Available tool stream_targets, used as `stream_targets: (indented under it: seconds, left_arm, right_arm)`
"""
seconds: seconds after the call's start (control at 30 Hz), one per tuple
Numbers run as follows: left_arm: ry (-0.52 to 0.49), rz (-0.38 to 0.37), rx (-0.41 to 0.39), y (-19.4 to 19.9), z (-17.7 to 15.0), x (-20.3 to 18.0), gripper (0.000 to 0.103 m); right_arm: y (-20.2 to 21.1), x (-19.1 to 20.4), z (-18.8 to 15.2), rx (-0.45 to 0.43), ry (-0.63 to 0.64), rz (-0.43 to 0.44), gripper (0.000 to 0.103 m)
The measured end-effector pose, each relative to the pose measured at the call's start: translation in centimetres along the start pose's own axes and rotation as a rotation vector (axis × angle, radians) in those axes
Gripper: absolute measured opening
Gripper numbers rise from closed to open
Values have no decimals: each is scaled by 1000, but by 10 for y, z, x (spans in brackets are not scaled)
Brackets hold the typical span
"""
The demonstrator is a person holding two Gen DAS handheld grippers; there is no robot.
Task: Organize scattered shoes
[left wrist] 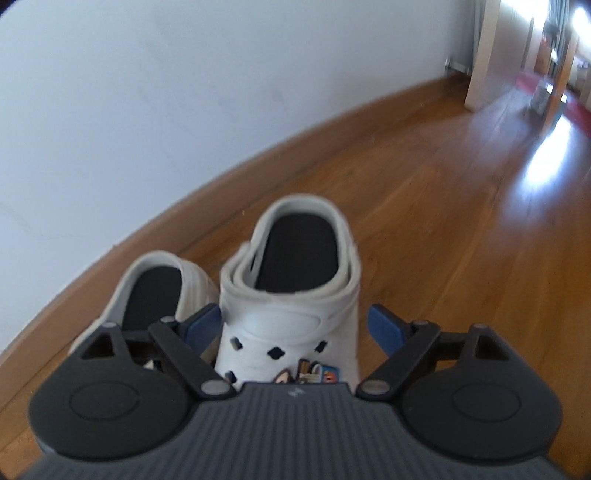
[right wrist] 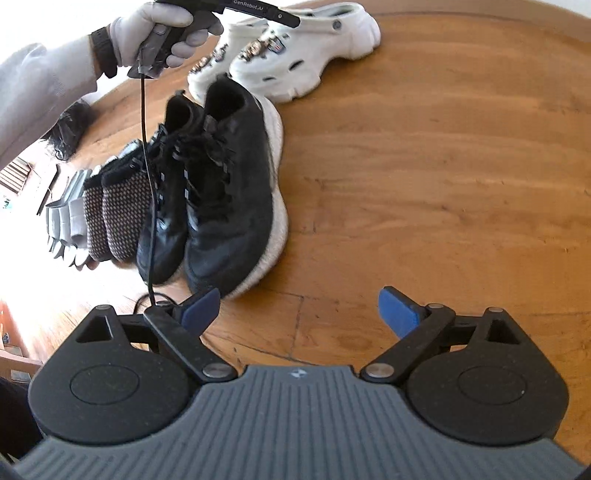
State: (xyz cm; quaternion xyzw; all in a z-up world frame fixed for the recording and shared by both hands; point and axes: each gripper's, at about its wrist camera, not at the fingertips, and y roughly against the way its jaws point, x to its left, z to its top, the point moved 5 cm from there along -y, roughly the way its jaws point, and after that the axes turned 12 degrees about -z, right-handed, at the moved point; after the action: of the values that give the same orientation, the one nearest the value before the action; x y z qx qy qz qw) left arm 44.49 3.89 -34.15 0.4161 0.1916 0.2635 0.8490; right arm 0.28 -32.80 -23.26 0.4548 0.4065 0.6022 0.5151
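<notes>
In the left wrist view two white clogs with black insoles stand side by side on the wooden floor near the wall. The right clog (left wrist: 291, 295) sits between the blue pads of my left gripper (left wrist: 295, 326), which is open; a small gap shows at the right pad (left wrist: 386, 326). The left clog (left wrist: 155, 291) lies just outside the left pad. My right gripper (right wrist: 301, 310) is open over bare floor with nothing between its pads. Beyond its left pad stands a pair of black sneakers (right wrist: 229, 192) with white soles. The white clogs (right wrist: 295, 48) lie further off.
Patterned slippers (right wrist: 122, 214) and grey shoes (right wrist: 66, 221) line up left of the sneakers. A gloved hand (right wrist: 147, 29) holds the other gripper's handle, its black cable (right wrist: 146, 166) hanging over the sneakers. A white wall (left wrist: 184, 92) with wooden skirting (left wrist: 258, 155) runs behind the clogs.
</notes>
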Motion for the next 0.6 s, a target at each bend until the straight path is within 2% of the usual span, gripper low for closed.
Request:
stream_targets:
  seconds: [0.1,0.23,0.3,0.37,0.47,0.6]
  left_arm:
    - [5,69,26,-16,-3,-9,93]
    - [112,122,4,-32,17,-37,90]
    - [141,101,-11,-38,30,-53,87]
    - [141,28,-36,-41,47,-77,85]
    - [26,37,-31,-32,50,-100,86]
    - [-142,51,-66,8,35,-96,91]
  right_arm:
    - [-8,-8,-3,25,-16,2,94]
    - [-12,-13,-8,42,-8,6,94]
    - [-16,-17,-12,60,-9,4,94]
    - [-19,-20,-15,75,-16,2,94]
    - [-23,-22,-17,89,-25,5,94]
    - [-22,-19,-16,84,-21,25,94]
